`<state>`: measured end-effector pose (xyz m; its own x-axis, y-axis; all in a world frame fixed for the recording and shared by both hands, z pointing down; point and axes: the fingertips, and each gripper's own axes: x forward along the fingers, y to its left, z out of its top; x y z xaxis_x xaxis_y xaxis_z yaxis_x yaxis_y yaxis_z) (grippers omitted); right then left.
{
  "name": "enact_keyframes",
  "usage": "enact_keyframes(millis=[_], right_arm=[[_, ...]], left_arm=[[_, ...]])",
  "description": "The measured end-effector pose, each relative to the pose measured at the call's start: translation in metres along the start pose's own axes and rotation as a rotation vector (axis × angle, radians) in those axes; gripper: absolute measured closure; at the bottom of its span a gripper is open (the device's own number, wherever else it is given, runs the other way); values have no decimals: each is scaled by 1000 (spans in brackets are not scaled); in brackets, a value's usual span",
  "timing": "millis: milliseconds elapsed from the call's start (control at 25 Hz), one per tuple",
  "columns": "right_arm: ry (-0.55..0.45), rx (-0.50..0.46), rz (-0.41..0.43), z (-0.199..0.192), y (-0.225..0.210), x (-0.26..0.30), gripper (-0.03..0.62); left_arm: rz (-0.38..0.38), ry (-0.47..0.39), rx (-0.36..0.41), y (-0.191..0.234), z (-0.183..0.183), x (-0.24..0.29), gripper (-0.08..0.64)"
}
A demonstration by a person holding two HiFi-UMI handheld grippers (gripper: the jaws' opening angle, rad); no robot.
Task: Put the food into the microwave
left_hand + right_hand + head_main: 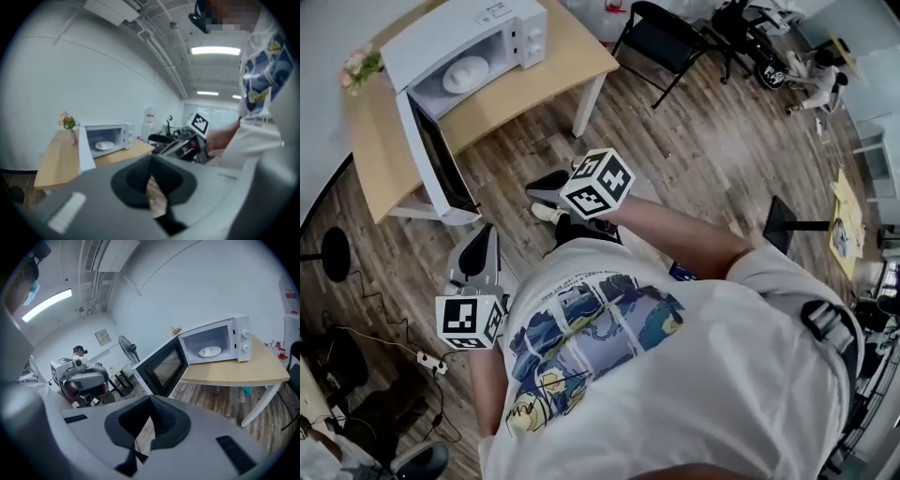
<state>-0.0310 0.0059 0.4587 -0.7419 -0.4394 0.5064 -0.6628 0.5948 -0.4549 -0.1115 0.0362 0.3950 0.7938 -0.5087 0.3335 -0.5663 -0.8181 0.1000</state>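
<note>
The white microwave [459, 28] stands on a light wooden table [544, 70] with its door [441, 164] swung wide open. Inside it, a white plate with pale food [466, 73] lies on the floor of the cavity; it also shows in the left gripper view [104, 146] and the right gripper view [209, 351]. Both grippers hang over the wooden floor, well away from the table. My left gripper [483, 234] is shut with nothing between its jaws. My right gripper [536, 192] is likewise shut and empty, just off the table's front corner.
A small vase of flowers [358, 66] sits at the table's left end. Behind the table stands a black folding chair [661, 37]. A power strip with cables [427, 361] lies on the floor at the left. A standing fan [127, 350] is near the wall.
</note>
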Motion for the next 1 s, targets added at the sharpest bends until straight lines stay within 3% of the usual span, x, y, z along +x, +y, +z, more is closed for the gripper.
enact_keyframes(millis=[1000], right_arm=[[27, -87, 3, -15, 12, -19, 586]], left_arm=[[-1, 38, -16, -18, -17, 12, 551]])
